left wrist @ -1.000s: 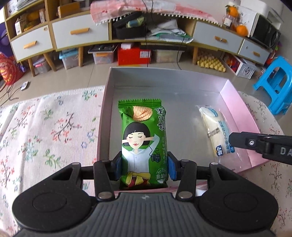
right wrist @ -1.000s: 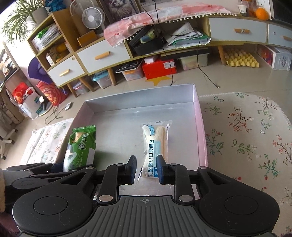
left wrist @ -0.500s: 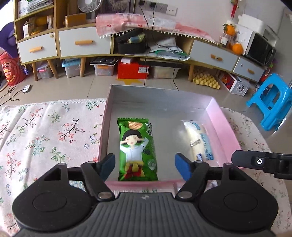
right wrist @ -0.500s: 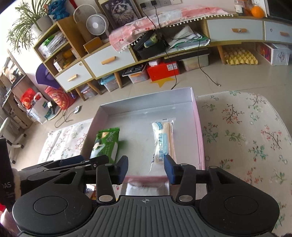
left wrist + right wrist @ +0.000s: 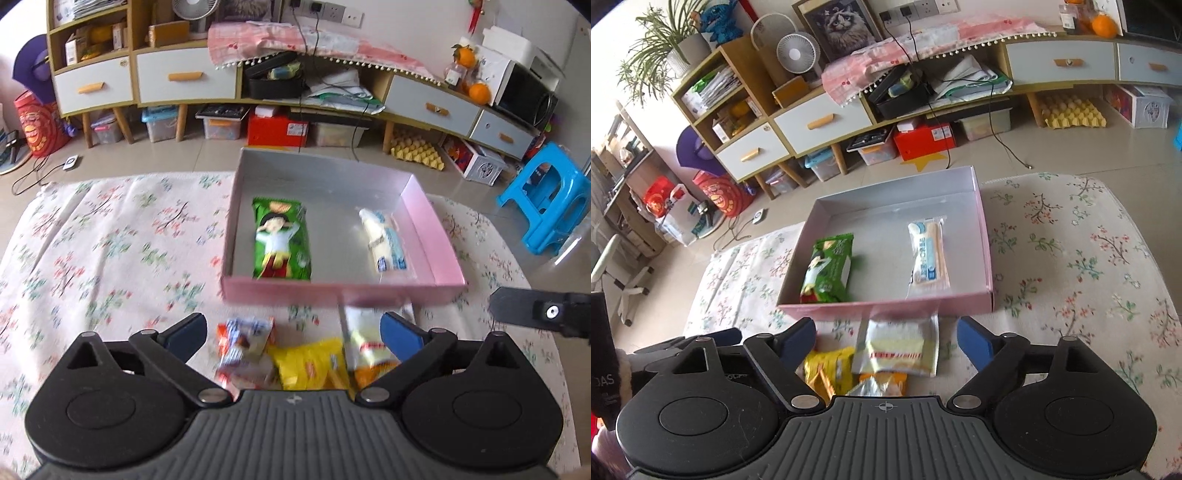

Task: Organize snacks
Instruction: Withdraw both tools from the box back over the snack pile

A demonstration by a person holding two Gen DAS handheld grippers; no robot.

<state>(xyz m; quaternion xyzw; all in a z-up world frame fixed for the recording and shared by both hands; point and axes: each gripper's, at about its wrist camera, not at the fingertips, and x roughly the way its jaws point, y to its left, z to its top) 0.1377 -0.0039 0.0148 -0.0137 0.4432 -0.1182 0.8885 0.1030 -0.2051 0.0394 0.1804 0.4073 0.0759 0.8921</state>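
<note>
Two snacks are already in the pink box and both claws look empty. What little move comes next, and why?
Probably lower the open right gripper onto the pale yellow packet lying on the cloth just before the pink box. Both grippers have just been opening with nothing between their jaws, the green packet and white packet lie inside, and loose snacks remain outside.

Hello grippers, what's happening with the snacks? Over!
Left gripper and right gripper open, jaws just opened, empty. Green packet and white packet in box. More snacks waiting outside.

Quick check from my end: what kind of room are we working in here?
Most likely a home living room: a long low cabinet with drawers along the wall, a framed cat picture and small fan on top, and a flowered cloth over the work surface.
</note>
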